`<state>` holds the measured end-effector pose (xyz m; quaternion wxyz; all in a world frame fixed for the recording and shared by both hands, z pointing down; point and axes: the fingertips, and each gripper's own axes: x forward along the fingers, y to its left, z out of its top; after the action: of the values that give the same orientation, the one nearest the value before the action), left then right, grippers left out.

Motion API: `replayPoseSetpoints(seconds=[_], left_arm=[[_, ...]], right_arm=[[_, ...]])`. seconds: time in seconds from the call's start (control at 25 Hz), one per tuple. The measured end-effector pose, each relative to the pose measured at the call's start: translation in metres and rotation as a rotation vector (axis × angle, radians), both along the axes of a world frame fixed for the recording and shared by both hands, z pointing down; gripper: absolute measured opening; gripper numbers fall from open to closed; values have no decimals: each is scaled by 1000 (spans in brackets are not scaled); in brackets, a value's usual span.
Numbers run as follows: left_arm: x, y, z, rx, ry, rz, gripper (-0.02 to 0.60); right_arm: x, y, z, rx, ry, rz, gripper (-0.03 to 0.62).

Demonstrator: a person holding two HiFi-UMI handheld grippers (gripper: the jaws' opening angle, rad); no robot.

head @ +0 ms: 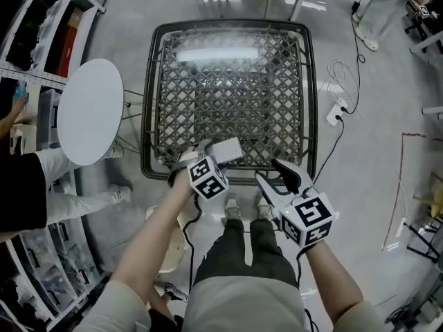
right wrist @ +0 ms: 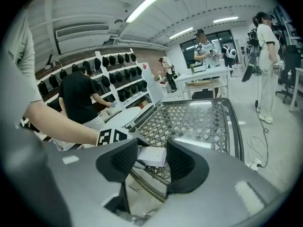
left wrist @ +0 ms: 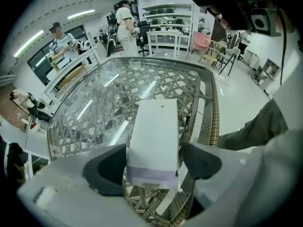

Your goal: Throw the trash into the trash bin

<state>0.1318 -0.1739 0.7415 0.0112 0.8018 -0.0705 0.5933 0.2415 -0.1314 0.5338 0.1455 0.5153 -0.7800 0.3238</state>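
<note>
A small white box (left wrist: 154, 141), the trash, sits between the jaws of my left gripper (left wrist: 154, 167), which is shut on it. In the head view that left gripper (head: 220, 155) holds the box (head: 226, 148) just above the near edge of a glass-topped wicker table (head: 149, 116). My right gripper (head: 277, 178) hovers to its right, in front of the table edge, jaws open and empty. In the right gripper view the box (right wrist: 154, 157) and the left gripper's marker cube (right wrist: 112, 136) show beyond the open right gripper (right wrist: 150, 150). No trash bin is in view.
A round white side table (head: 90, 109) stands left of the wicker table, with shelves and a person in black (head: 21, 185) beyond it. A power strip and cables (head: 337, 111) lie on the floor at right. Other people stand at benches farther back (left wrist: 124, 20).
</note>
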Motion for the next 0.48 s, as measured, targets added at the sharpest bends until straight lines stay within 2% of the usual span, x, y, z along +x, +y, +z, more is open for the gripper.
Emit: replayPoseSetpoints(seconds=[0.2, 0.32, 0.4, 0.48], left_arm=[[-1, 1, 6, -49, -19, -15, 385], [-1, -2, 3, -36, -10, -31, 331], [0, -5, -4, -21, 11, -55, 328], [5, -10, -18, -9, 64, -96, 328]], right_arm=[[3, 10, 10, -21, 1, 16, 195], [1, 14, 11, -19, 6, 14, 193], [0, 17, 10, -14, 9, 11, 193], [1, 21, 6, -8, 16, 9, 193]])
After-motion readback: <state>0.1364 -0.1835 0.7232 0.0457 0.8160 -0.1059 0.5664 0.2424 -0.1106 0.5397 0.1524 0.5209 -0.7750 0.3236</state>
